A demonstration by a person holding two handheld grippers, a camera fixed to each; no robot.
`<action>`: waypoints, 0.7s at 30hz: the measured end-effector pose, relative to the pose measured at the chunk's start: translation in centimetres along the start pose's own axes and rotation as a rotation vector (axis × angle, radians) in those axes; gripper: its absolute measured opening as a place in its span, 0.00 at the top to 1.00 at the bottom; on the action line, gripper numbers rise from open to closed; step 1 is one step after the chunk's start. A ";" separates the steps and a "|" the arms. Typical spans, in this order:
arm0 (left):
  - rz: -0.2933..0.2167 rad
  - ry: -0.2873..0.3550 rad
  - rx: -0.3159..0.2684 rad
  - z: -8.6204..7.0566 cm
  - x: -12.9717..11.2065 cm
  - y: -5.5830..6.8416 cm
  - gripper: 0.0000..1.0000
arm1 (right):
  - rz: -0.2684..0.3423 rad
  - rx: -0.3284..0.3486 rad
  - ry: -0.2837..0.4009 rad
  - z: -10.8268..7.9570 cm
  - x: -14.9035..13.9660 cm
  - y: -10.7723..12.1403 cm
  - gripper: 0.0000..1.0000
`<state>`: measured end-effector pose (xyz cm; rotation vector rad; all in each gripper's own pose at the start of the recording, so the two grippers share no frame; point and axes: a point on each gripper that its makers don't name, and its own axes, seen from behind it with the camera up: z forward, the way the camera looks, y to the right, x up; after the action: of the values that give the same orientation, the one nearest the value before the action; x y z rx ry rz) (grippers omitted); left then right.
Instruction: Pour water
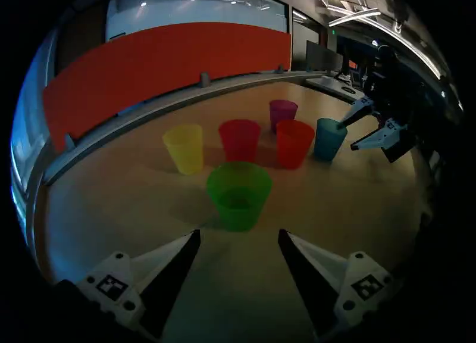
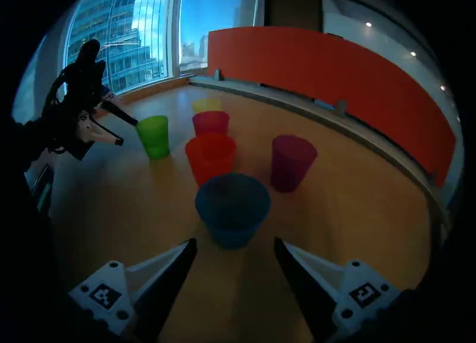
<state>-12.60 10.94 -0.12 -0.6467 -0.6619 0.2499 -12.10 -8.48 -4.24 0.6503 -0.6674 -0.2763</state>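
Note:
Several coloured plastic cups stand upright on a wooden table (image 1: pixel 113 200). A green cup (image 1: pixel 238 194) sits just ahead of my left gripper (image 1: pixel 238 233), which is open with its fingertips short of the cup. Behind it are a yellow cup (image 1: pixel 184 147), a crimson cup (image 1: pixel 240 139), an orange cup (image 1: pixel 294 142), a purple cup (image 1: pixel 282 112) and a blue cup (image 1: pixel 329 138). My right gripper (image 2: pixel 234 242) is open, right in front of the blue cup (image 2: pixel 232 207). In the left gripper view the right gripper (image 1: pixel 347 136) hovers beside the blue cup. Whether any cup holds water cannot be told.
A long red partition (image 1: pixel 166 63) and a grey rail run along the table's far edge. In the right gripper view, large windows (image 2: pixel 131 33) lie beyond, and the left gripper (image 2: pixel 128 133) reaches toward the green cup (image 2: pixel 154 136). Bare tabletop (image 2: pixel 357 212) lies to the right.

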 end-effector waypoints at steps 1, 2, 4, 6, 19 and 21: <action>-0.003 0.005 0.007 -0.3 0.0 -0.1 0.03 | 0.002 -0.007 0.003 -0.4 -0.1 0.0 0.00; -0.007 0.010 0.014 -0.7 0.0 -0.2 0.03 | 0.003 -0.014 0.006 -0.7 -0.2 0.0 0.00; -0.013 0.022 0.030 -1.4 0.0 -0.3 0.03 | 0.007 -0.030 0.013 -1.4 -0.3 0.1 0.00; -0.018 0.037 0.047 -2.1 0.0 -0.5 0.03 | 0.012 -0.046 0.023 -2.1 -0.3 0.2 0.00; -0.081 0.197 0.216 -6.2 2.0 -3.0 0.03 | 0.051 -0.163 0.134 -5.2 1.6 1.3 0.00; -0.093 0.228 0.255 -6.9 2.4 -3.8 0.03 | 0.052 -0.189 0.155 -5.6 2.0 1.7 0.00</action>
<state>-6.28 5.67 -0.72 -0.3911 -0.4308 0.1675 -6.88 -5.36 -5.55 0.4676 -0.5016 -0.2351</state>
